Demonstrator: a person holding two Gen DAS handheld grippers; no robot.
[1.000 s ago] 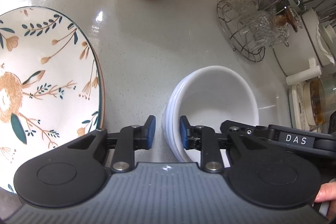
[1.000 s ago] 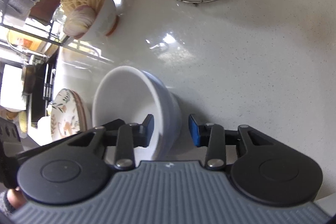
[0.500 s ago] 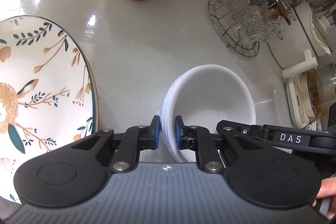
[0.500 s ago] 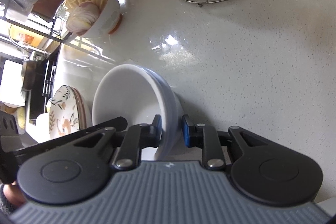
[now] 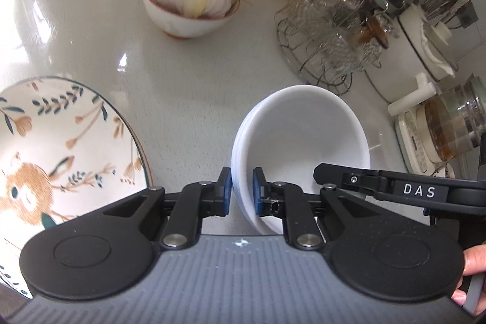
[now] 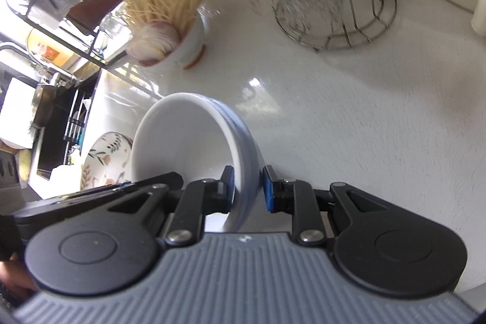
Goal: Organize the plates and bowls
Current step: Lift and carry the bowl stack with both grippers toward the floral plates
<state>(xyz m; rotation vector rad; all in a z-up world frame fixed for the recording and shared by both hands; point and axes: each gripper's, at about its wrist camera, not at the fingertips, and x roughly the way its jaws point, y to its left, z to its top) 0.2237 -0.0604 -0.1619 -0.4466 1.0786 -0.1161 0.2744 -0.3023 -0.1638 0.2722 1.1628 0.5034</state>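
Note:
A stack of white bowls (image 5: 303,141) hangs a little above the pale counter, gripped on both sides. My left gripper (image 5: 242,192) is shut on the stack's left rim, one blue pad outside and one inside. My right gripper (image 6: 248,189) is shut on the opposite rim of the same white bowls (image 6: 188,138); its black arm marked DAS shows at the right of the left wrist view. A large plate painted with a rabbit and leaves (image 5: 63,148) lies on the counter left of the bowls, and the plate (image 6: 104,157) peeks out behind them in the right wrist view.
A bowl of sliced onion and dry noodles (image 5: 188,2) stands at the back. A wire rack of glass cups (image 5: 331,32) sits to the right, with a utensil holder and a glass jar (image 5: 449,129) beyond. A sink (image 6: 57,123) lies past the plate.
Both grippers closed onto the rims of the white bowl stack, then rose with it. The counter and its objects now look farther away in both views.

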